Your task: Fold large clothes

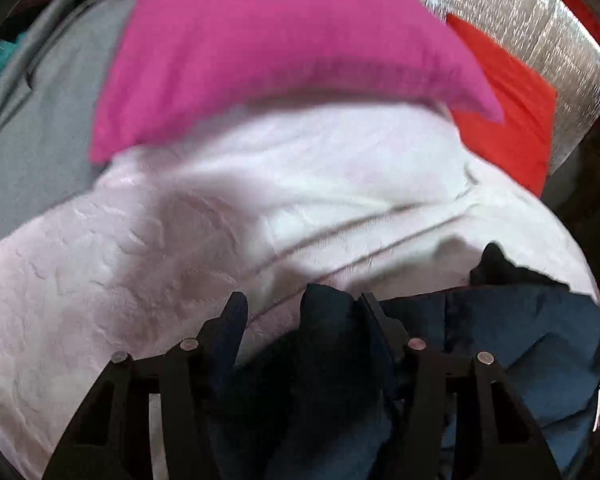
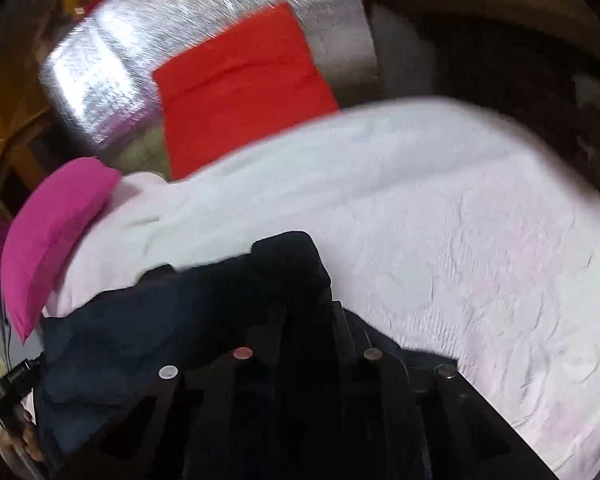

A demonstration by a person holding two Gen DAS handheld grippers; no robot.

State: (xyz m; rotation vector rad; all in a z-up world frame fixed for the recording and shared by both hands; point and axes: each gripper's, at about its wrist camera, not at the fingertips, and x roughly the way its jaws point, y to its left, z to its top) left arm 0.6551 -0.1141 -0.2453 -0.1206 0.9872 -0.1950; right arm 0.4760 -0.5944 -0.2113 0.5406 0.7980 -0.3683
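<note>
White bed cover spans both views, with a pink pillow and a red cloth beyond. The navy garment hangs bunched above the cover. Left hand-held gripper is clamped on a fold. Right hand-held gripper is buried in cloth; its grip cannot be told. Recommendation: draw the grippers apart to tension the edge before laying flat.
</note>
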